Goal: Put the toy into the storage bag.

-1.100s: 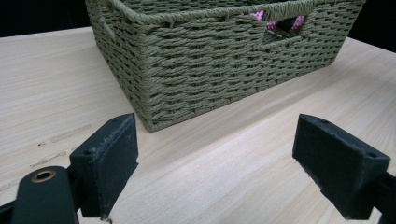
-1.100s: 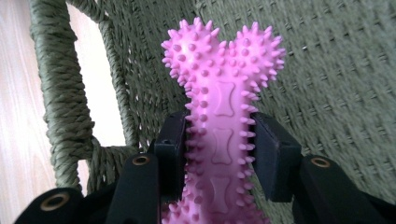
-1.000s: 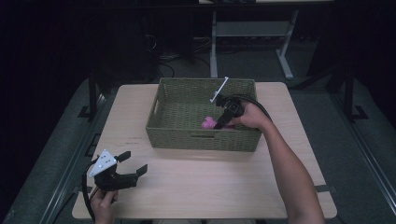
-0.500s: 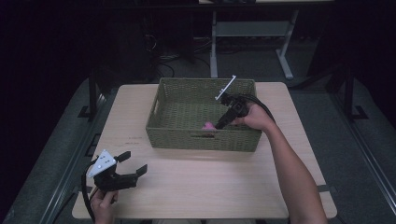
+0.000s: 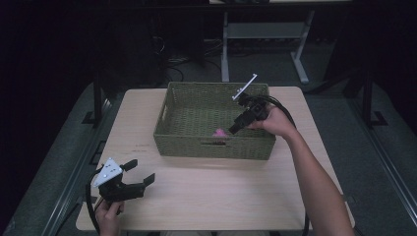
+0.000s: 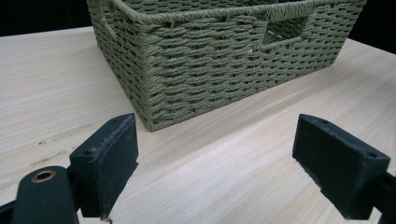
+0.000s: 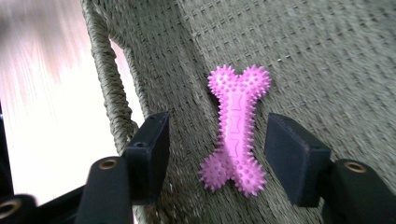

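Observation:
A pink spiky bone toy [image 5: 219,132] [image 7: 236,128] lies on the floor of the green woven basket [image 5: 211,146] [image 6: 210,60], close to its front wall. My right gripper [image 5: 235,129] [image 7: 223,142] hangs open inside the basket just above the toy, a jaw on either side of it and neither touching. My left gripper [image 5: 141,171] [image 6: 219,163] is open with nothing between its jaws, low over the wooden table [image 5: 221,196] at the front left. It faces the basket's near corner.
The basket stands at the back middle of the table, with a handle slot [image 6: 285,29] in its front wall. Bare tabletop stretches in front of it. Dark floor, cables and a desk frame [image 5: 265,34] lie beyond the far edge.
My right gripper has drawn back a little to the right, away from the pink toy, which stays on the basket floor. The left gripper has not moved.

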The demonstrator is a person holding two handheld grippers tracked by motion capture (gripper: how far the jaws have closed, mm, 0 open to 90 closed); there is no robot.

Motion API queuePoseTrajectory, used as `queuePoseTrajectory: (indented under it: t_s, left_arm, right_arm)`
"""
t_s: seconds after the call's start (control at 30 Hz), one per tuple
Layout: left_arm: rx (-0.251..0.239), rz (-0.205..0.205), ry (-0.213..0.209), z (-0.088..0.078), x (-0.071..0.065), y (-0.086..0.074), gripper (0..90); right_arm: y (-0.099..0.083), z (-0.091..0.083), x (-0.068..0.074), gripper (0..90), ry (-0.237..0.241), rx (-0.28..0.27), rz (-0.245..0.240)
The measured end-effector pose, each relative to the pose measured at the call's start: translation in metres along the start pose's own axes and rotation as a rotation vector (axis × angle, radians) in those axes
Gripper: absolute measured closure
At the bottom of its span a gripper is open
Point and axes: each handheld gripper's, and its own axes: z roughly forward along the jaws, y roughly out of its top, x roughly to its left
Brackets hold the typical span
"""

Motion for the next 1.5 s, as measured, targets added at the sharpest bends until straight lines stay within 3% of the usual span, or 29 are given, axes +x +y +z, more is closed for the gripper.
queuePoseTrajectory:
  t_s: [0.77,1.07,1.23,1.5]
  left_arm:
    - [0.002,0.000,-0.001,0.001,-0.001,0.000,13.8]
    - [0.001,-0.001,-0.001,0.001,-0.001,0.000,13.8]
    - [0.004,0.000,-0.001,0.001,-0.001,0.000,13.8]
    - [0.005,0.001,-0.004,0.002,-0.003,0.000,13.8]
  right_arm:
    - [-0.012,-0.041,0.020,33.4,-0.041,-0.085,-0.022]
    - [-0.021,-0.045,0.028,31.5,-0.042,-0.115,-0.022]
    - [-0.025,-0.047,0.030,29.3,-0.049,-0.103,-0.018]
    - [-0.032,-0.052,0.045,27.0,-0.061,-0.119,-0.038]
